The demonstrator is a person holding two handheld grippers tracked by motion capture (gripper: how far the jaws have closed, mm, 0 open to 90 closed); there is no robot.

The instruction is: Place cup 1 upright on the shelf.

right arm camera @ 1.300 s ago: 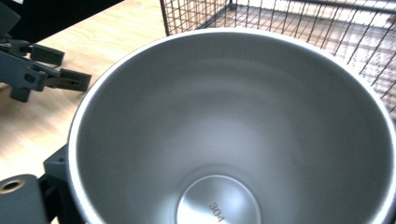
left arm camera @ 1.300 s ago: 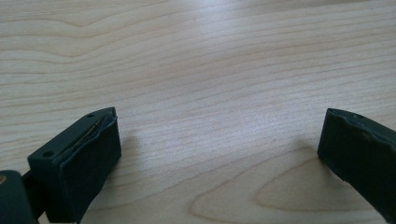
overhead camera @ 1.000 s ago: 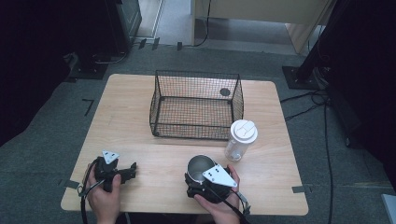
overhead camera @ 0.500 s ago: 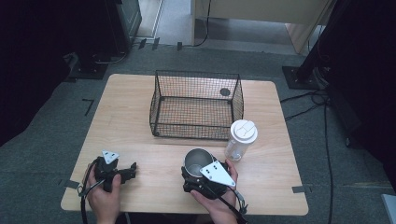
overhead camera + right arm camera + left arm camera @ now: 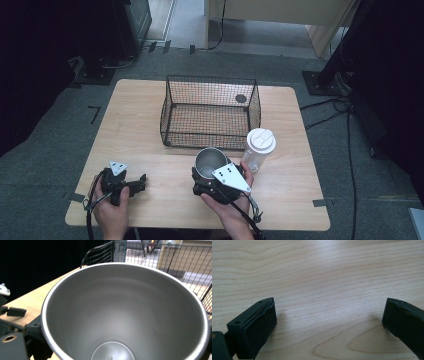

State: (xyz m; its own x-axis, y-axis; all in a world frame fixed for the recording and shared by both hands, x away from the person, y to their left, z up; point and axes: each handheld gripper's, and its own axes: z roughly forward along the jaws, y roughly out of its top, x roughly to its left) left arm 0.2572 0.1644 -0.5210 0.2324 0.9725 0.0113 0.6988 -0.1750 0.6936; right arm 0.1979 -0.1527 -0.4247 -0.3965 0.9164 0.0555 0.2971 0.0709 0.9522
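Note:
A steel cup [image 5: 209, 159] is gripped from the near side by my right gripper [image 5: 209, 179], which is shut on it just in front of the wire basket [image 5: 210, 107]. The right gripper view looks down into the cup's bare grey inside [image 5: 125, 315], and nothing lies in it. A clear bottle with a white lid [image 5: 260, 146] stands upright just right of the cup. At the near left of the table, my left gripper [image 5: 131, 185] rests open. Its two black jaws [image 5: 329, 315] stand wide apart over bare wood with nothing between them.
The black wire basket sits mid-table with its open top up, and a small dark round thing [image 5: 241, 98] lies at its far right corner. The wooden table [image 5: 135, 125] is bare to the left of the basket. Dark stands and cables line the floor around it.
My right gripper has carried the steel cup away from the person, toward the basket's front wall. The left gripper has stayed where it was.

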